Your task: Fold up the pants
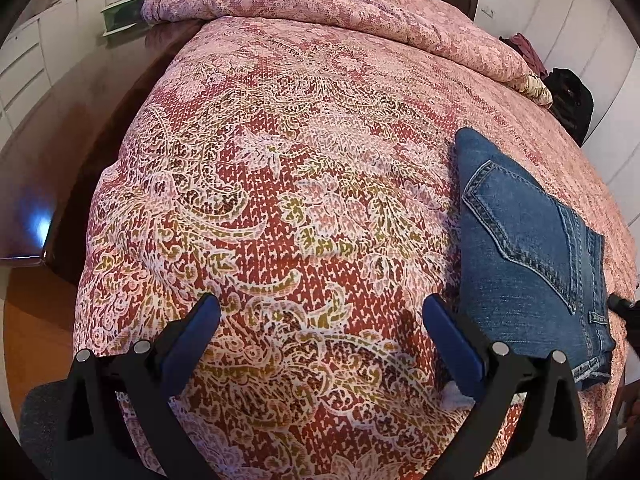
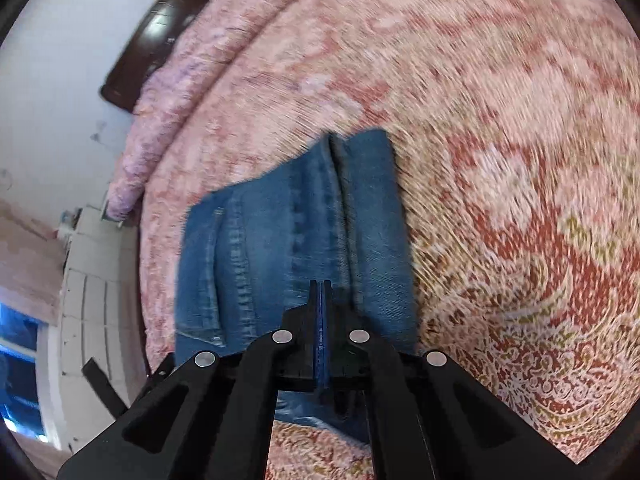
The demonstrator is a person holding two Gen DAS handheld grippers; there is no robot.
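Both tools are matte black plastic. The left gripper (image 1: pixel 320 316) has two long tapered fingers (image 1: pixel 192 332) lined on the inner faces with flat blue pads (image 1: pixel 452 340). Each finger hangs on a pair of black link arms with recessed oval cut-outs, pinned at the top by round silver rivets (image 1: pixel 500 348). The right gripper (image 2: pixel 321 292) is built alike: blue pads, black fingers, four silver rivets (image 2: pixel 282 336) in a row across the linkage.
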